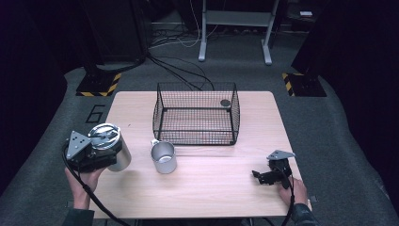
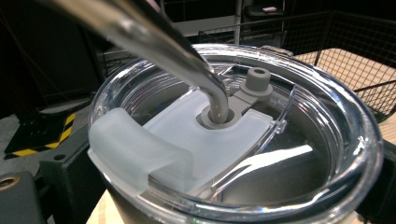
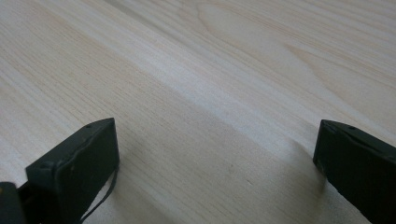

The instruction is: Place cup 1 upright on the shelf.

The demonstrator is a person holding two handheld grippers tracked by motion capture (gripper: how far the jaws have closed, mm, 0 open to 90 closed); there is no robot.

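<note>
Holding the tumbler at the left edge of the surface, my left tool is closed around its steel body, just below the clear lid. My right tool rests low on the surface near the right front corner, jaws spread wide with nothing between them.

Findings on the tumbler: stiff steel wall, smooth and likely slippery; I judge it moderately heavy, more so if filled. The lid is clear hard plastic with a frosted slider and a metal straw through its port; neither is a sound place to grip. The body, mid-height or higher, is the right hold, and that is where I have it.

Orientation: long axis near vertical, lid up, tilted slightly toward me. The straw leans out toward my left tool.

Nearby: an open metal mug stands just to the right; a wire basket sits beyond it
</note>
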